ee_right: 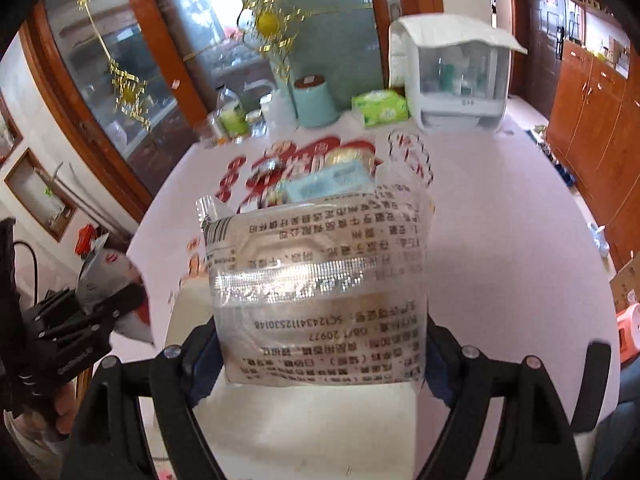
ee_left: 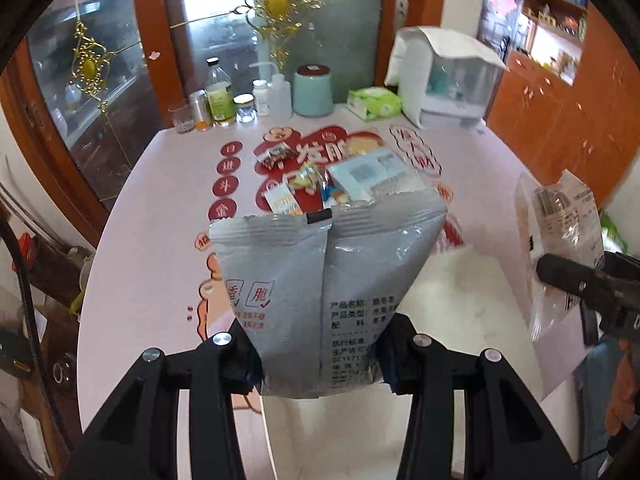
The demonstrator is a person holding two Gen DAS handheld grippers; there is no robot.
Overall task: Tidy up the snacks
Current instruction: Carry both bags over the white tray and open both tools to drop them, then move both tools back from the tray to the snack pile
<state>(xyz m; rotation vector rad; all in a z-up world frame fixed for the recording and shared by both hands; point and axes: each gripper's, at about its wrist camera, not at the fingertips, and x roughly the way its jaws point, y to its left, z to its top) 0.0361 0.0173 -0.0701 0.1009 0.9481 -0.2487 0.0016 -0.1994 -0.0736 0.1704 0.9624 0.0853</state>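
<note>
My left gripper (ee_left: pixel 318 362) is shut on a grey foil snack bag (ee_left: pixel 328 280) with printed text, held upright above the table. In the right wrist view the same gripper (ee_right: pixel 108 304) and grey bag (ee_right: pixel 106 266) show at the left edge. My right gripper (ee_right: pixel 320 364) stands wide, shut on the side edges of a clear printed snack packet (ee_right: pixel 320 280). That packet (ee_left: pixel 560 236) and the right gripper (ee_left: pixel 588 280) show at the right of the left wrist view. Beyond both bags, several small snacks (ee_left: pixel 340 176) lie in a pile (ee_right: pixel 320 184) mid-table.
The pale table (ee_left: pixel 160 220) carries red printed decorations. Along its far edge stand bottles and jars (ee_left: pixel 218 100), a teal canister (ee_left: pixel 313 90), a green tissue pack (ee_left: pixel 374 104) and a white lidded box (ee_left: pixel 452 84). Glass doors stand behind, wooden cabinets (ee_right: pixel 592 120) at right.
</note>
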